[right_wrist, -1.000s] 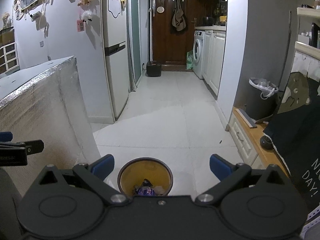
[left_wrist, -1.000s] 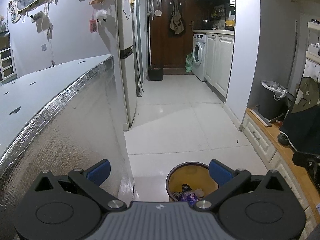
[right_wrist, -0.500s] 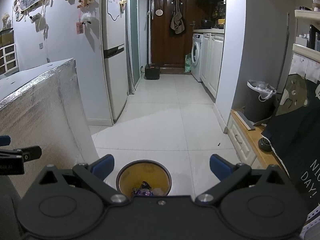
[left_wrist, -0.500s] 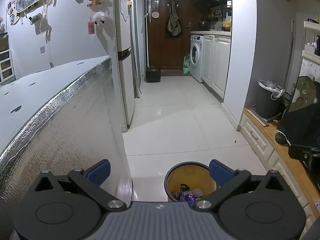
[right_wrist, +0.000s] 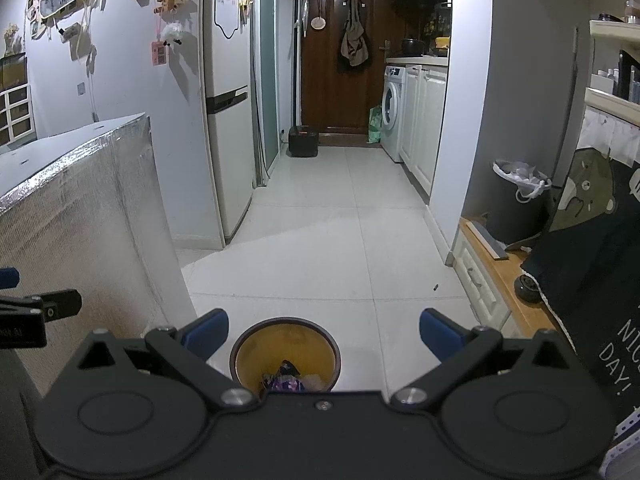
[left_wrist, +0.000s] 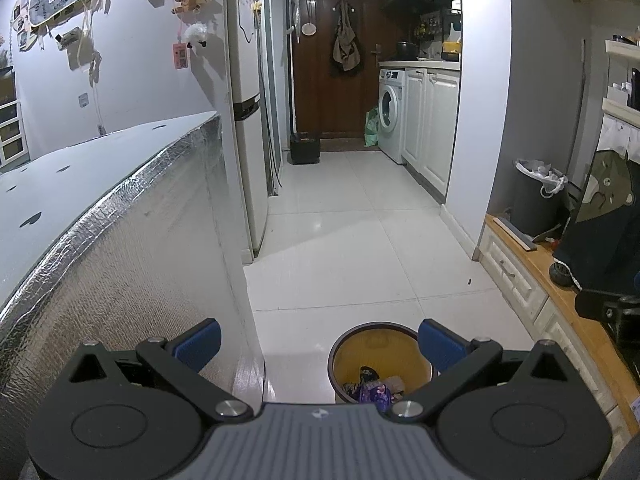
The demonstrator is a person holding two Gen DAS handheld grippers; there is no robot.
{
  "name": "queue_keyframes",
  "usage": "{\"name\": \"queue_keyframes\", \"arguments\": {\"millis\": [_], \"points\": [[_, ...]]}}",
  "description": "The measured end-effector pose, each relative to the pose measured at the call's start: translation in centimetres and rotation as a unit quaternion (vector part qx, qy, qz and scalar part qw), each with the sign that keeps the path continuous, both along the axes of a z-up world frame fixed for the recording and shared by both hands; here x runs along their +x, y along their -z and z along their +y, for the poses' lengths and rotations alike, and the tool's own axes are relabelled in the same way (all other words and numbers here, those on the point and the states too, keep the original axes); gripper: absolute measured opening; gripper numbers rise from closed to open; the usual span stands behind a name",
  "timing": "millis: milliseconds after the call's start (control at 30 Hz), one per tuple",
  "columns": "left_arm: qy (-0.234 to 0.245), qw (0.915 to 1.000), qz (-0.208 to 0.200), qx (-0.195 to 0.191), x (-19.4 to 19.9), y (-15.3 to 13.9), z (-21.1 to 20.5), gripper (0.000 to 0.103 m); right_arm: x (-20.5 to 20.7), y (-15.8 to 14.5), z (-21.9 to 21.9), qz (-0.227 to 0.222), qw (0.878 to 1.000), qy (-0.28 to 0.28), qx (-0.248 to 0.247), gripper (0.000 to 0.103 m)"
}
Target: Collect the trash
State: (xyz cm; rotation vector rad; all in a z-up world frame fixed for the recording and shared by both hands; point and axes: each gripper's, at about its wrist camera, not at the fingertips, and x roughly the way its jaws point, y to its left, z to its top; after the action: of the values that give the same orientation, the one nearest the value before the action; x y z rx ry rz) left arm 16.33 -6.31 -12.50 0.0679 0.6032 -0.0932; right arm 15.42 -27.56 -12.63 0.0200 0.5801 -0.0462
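— How are the fingers held, and why?

— On the left gripper (left_wrist: pixel 318 344) the two blue pads (left_wrist: pixel 199 342) are spread wide apart, and nothing is clamped between them. The same is seen on the right gripper (right_wrist: pixel 324 332): its pads (right_wrist: pixel 438 334) are parted, with only floor and bin showing in the gap. It may be judged that both are carried empty.

— Where is the trash found?

— It is gathered in the small bin (left_wrist: pixel 340 350), a round one with a yellow inside, which is set on the white tiled floor (left_wrist: pixel 352 240) just below and ahead of both grippers. A purple wrapper (left_wrist: pixel 374 392) and some paler scraps are seen lying at its bottom. In the right wrist view the same bin (right_wrist: pixel 256 340) is framed between the parted fingers, its near edge hidden by the gripper body.

— Why is the bin placed there?

— It is stood close beside the corner of the foil-covered counter (left_wrist: pixel 120 248), so that scraps taken from the top could be dropped straight down; that is a judgement only. On the part of the counter top that is visible, only small dark marks can be made out, and whether they are litter cannot be told.

— And further out?

— A larger dark bin with a white liner (left_wrist: pixel 538 196) is stood against the far wall on the right, well apart from the small one. No loose litter is made out with certainty on the floor, apart from one tiny dark speck (left_wrist: pixel 469 281).
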Motion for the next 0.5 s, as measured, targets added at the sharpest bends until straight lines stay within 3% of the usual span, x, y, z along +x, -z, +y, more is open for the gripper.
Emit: {"name": "queue_keyframes", "arguments": {"millis": [500], "points": [[0.002,1.0000,0.006,0.004,0.17,0.20,-0.21,0.103,0.29,0.15,0.62,0.006,1.000,0.000,-0.002,0.103]]}}
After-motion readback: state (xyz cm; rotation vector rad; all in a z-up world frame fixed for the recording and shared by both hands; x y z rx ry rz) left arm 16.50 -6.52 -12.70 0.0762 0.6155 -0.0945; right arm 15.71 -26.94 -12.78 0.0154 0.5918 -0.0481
